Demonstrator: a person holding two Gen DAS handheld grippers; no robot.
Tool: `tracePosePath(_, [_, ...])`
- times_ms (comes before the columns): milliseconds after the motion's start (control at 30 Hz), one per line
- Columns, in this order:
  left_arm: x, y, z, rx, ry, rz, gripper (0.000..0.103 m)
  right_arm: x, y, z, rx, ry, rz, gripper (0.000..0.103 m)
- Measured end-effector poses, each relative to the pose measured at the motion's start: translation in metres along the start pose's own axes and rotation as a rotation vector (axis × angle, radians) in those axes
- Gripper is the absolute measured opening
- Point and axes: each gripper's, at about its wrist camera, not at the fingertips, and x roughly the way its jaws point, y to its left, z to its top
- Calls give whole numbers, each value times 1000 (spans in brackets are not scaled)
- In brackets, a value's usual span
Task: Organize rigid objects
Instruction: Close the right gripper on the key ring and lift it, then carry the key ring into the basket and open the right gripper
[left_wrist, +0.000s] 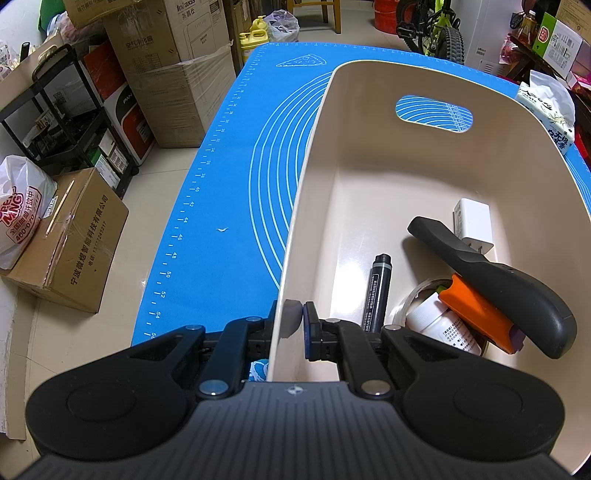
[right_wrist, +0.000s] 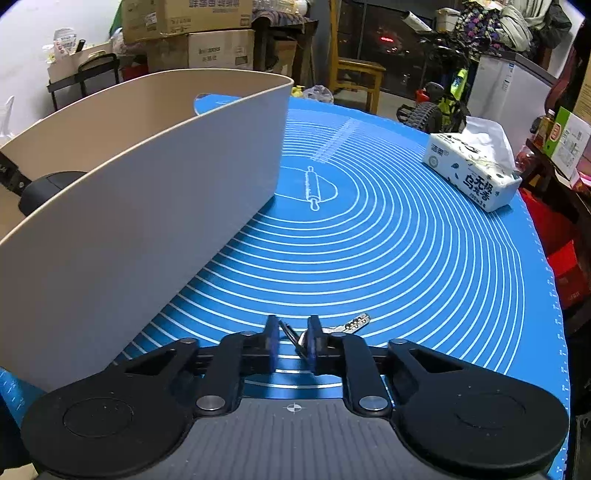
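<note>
A beige plastic bin (left_wrist: 314, 155) stands on the blue mat (left_wrist: 229, 184). My left gripper (left_wrist: 295, 328) is shut on the bin's near-left wall, one finger inside and one outside. Inside the bin lie a black marker (left_wrist: 376, 291), a white charger (left_wrist: 472, 225), a black-handled tool with an orange part (left_wrist: 491, 280), a white bottle (left_wrist: 443, 325) and a tape roll (left_wrist: 413, 299). In the right wrist view the bin (right_wrist: 147, 221) is to the left. My right gripper (right_wrist: 291, 343) is at a silver key (right_wrist: 351, 324) on a ring, its jaws narrowly apart around the ring.
A tissue pack (right_wrist: 476, 170) lies at the mat's far right, also in the left wrist view (left_wrist: 546, 110). Cardboard boxes (left_wrist: 70, 243) and a black shelf (left_wrist: 70, 110) stand on the floor left of the table. A bicycle (right_wrist: 439, 99) and a wooden chair (right_wrist: 358, 70) stand beyond.
</note>
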Motion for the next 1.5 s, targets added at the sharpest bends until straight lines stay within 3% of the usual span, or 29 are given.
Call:
tracePosePath(133, [0, 1, 0, 1, 0, 0, 11, -5, 1, 2, -3, -30, -35, 13])
tracePosePath(467, [0, 0, 1, -1, 0, -1, 11, -1, 4, 1, -17, -20, -63, 13])
tracePosePath(733, [0, -2, 1, -2, 0, -2, 11, 0, 0, -5, -9, -10, -55, 19])
tracePosePath(800, [0, -2, 1, -2, 0, -2, 11, 0, 1, -5, -14, -13, -52, 14])
tracePosePath(1033, [0, -2, 1, -2, 0, -2, 11, -5, 4, -3, -8, -14, -67, 13])
tracePosePath(1500, [0, -1, 1, -2, 0, -2, 11, -53, -11, 39, 31, -143, -121, 13])
